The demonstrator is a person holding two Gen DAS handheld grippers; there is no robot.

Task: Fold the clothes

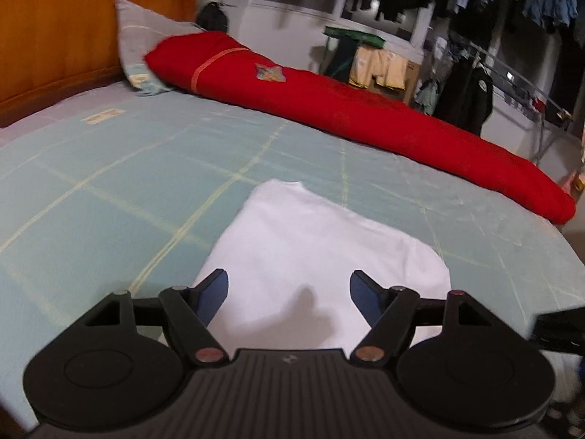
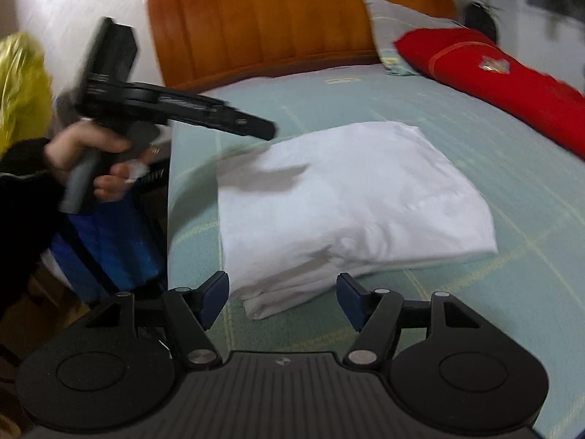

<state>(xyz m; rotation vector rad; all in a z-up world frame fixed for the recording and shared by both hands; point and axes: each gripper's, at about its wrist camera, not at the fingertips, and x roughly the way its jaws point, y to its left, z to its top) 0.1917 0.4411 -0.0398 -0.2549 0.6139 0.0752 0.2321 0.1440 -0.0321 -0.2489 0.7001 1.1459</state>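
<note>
A white garment (image 1: 321, 248) lies folded into a thick rectangle on the pale green bedspread (image 1: 109, 183). In the left wrist view my left gripper (image 1: 289, 287) hovers over the garment's near end, jaws wide apart and nothing between the blue pads (image 1: 214, 300). In the right wrist view the same garment (image 2: 351, 197) fills the middle, its loose near corner just beyond my right gripper (image 2: 281, 287). That gripper is open and its pads do not touch the cloth. A hand (image 2: 87, 150) holds the left gripper (image 2: 268, 131) over the garment's far left edge.
A long red rolled blanket (image 1: 365, 117) lies along the bed's far side, with a grey pillow (image 1: 146, 44) against the wooden headboard (image 2: 292, 18). A drying rack with hanging clothes (image 1: 475, 73) stands beyond the bed. A blue bag (image 2: 109, 241) and a yellow bag (image 2: 22, 84) sit beside it.
</note>
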